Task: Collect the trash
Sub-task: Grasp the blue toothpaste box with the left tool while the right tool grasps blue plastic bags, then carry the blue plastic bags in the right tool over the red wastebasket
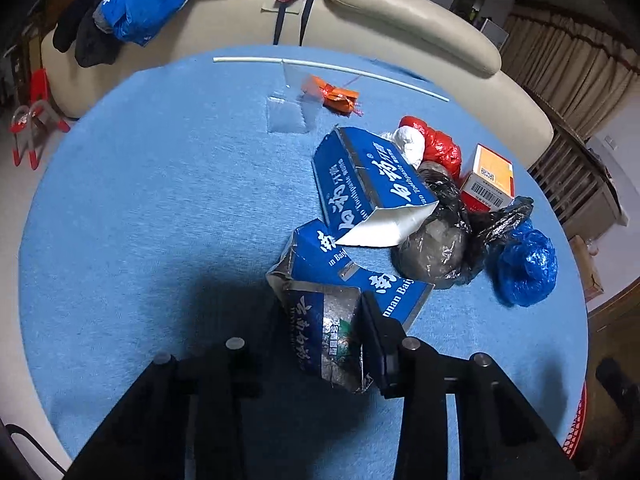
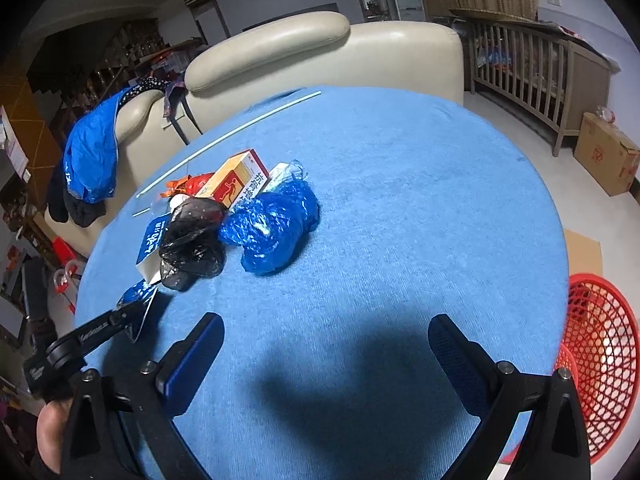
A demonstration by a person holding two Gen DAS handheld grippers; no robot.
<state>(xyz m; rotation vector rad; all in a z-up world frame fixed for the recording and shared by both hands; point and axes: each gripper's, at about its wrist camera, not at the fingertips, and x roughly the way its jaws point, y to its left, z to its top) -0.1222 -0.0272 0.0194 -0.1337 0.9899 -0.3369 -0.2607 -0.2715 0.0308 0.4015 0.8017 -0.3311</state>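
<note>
The crushed blue-and-silver toothpaste carton [image 1: 320,320] carries white Chinese characters and the Latin fragment "nnan Bai"; the left gripper [image 1: 320,320] has its jaws clamped on it, low over the round blue-clothed table [image 1: 160,200]. A second blue toothpaste box [image 1: 372,184], reading "Toothpaste", lies just behind — its white torn flap touches the held carton. Beside it sit a crumpled black plastic bag [image 1: 436,248], a bunched blue plastic bag [image 2: 272,228], a red plastic bag [image 1: 440,148] and an orange-and-white medicine box with a barcode [image 1: 488,176]. The right gripper [image 2: 326,344] hovers over bare cloth, jaws wide apart. A red mesh plastic basket [image 2: 600,360] stands on the floor beside the table; what it holds cannot be told.
</note>
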